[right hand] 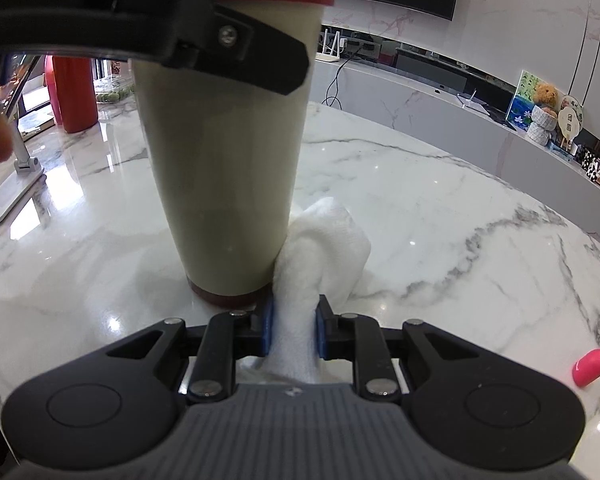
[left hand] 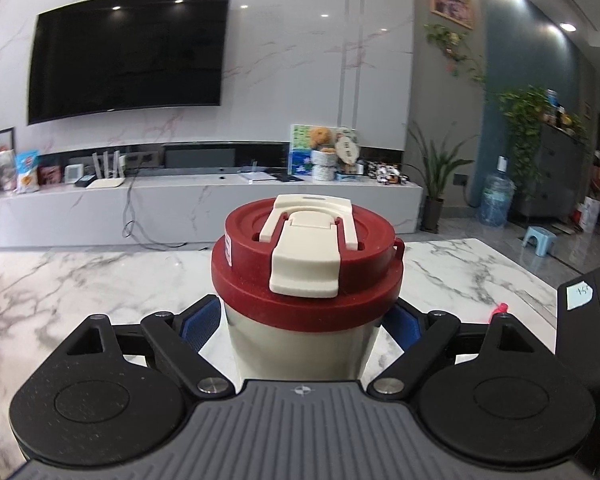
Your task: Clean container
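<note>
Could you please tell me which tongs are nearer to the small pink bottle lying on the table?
Right. The right tongs hold a cloth with the pink bottle close beside them; the left tongs clamp the cup, farther away.

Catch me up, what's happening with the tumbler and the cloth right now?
The left gripper is clamped around the cream tumbler just under its red lid, steadying it upright on the marble table. The right gripper has a white cloth pinched between its fingers and pressed against the tumbler's lower side, near the base. The lid is on with its flap closed. A small pink bottle lies off to the side, untouched.
</note>
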The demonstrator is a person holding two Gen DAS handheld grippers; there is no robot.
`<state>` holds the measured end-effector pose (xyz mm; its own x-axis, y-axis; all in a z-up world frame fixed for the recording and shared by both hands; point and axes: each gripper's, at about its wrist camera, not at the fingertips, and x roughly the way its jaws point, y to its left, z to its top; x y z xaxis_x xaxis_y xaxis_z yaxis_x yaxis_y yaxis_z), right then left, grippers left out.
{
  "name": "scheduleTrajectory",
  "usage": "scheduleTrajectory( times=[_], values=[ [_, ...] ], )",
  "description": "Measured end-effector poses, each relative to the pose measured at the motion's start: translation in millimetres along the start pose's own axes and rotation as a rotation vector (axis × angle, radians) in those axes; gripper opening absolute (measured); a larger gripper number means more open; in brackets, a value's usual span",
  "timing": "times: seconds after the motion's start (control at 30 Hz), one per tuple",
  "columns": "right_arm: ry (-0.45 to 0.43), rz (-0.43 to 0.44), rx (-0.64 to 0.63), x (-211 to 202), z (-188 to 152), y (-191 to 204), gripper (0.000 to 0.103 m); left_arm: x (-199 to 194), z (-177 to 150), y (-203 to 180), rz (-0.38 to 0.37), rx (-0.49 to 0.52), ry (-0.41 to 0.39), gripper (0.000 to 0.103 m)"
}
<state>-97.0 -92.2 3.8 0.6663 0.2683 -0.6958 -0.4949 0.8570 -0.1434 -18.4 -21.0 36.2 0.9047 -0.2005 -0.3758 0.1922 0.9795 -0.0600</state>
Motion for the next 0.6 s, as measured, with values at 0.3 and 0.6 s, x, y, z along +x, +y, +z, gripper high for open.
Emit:
scheduleTrajectory(
  times=[0.3,0.6],
  values=[
    [0.002,-0.007,-0.002,8.6,-0.1,-1.5,0.023,-3.6,-0.1,-2.9,0.021,0.007,0.021,0.078],
    [-0.033,-0.012,-0.016,3.3,1.9,-1.8,0.023,-1.1,3.5,2.3,-0.036,0.048,0.040,0.078]
  ],
)
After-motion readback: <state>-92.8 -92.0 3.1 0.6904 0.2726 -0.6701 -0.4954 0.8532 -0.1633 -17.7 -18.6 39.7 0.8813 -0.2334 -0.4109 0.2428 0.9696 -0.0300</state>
